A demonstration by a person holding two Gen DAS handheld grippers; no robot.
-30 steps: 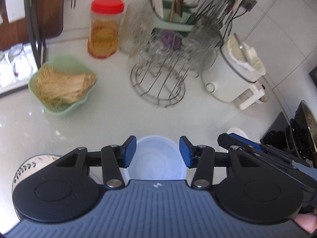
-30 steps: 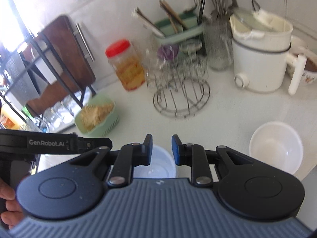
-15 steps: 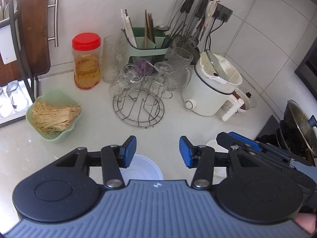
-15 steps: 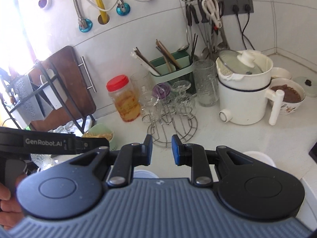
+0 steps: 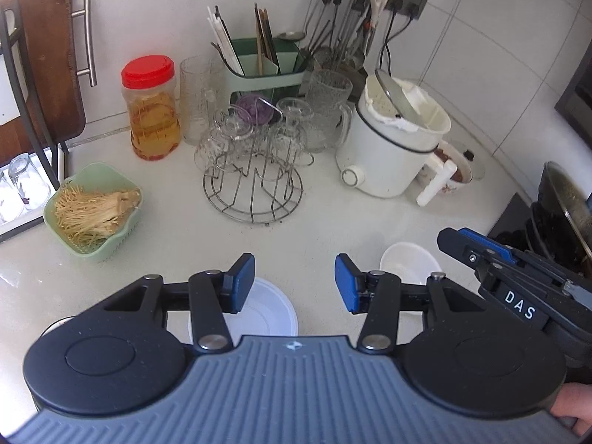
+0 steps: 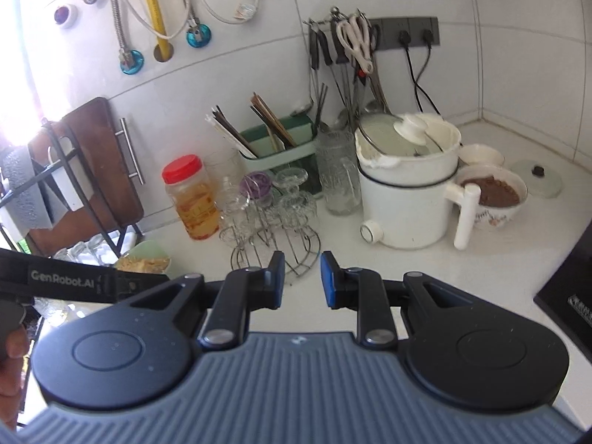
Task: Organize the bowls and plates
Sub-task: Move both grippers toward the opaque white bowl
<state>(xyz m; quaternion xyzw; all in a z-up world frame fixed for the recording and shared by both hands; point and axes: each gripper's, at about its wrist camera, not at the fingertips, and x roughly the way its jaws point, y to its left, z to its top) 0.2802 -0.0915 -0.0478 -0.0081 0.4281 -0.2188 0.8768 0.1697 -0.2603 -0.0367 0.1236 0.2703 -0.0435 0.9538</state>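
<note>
Both grippers — left (image 5: 295,283), right (image 6: 302,279) — level over counter (image 5: 333,222) (jaws apart, empty).

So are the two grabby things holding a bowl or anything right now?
No, nothing is held. The left tool is open above the counter, with the white bowls below it. The right tool is open too, with nothing between its fingers.
</note>
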